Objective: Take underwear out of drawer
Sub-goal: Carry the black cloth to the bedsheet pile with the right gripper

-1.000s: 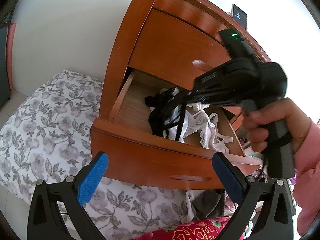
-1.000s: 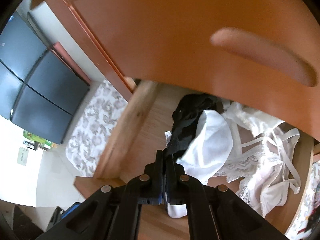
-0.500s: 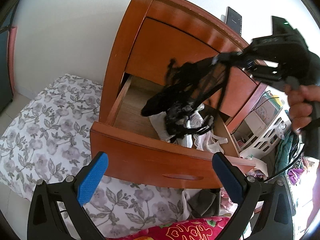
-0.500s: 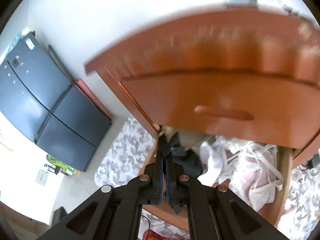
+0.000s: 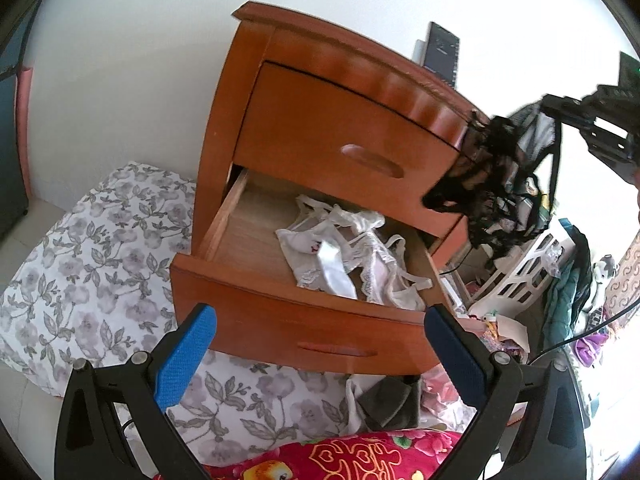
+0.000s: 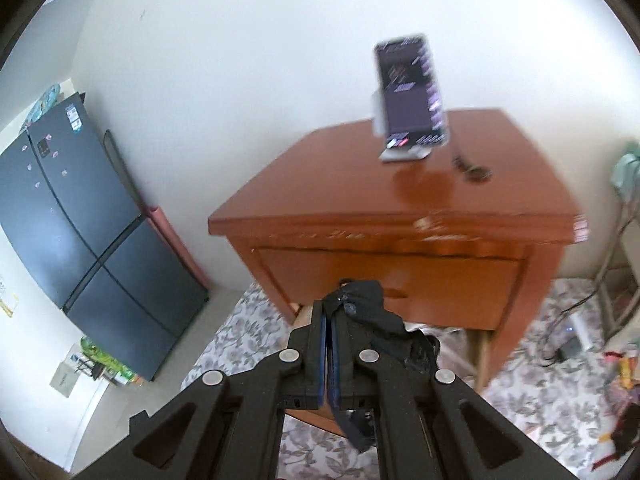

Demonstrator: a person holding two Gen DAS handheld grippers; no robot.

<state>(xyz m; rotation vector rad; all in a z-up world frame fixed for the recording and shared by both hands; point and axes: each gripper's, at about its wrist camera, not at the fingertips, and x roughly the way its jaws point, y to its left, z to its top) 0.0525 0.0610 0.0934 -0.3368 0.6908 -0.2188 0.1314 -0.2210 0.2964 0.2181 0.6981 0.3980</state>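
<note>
- Right gripper (image 6: 328, 320): I held it clamped on black underwear (image 5: 488, 176), hanging clear of the open drawer (image 5: 304, 320).
- Left gripper (image 5: 320, 344): fingers spread wide, empty, before the drawer.
- White underwear (image 5: 344, 260): lay inside.

Phone (image 6: 410, 96) on stand; dark fridge (image 6: 80, 248)
</note>
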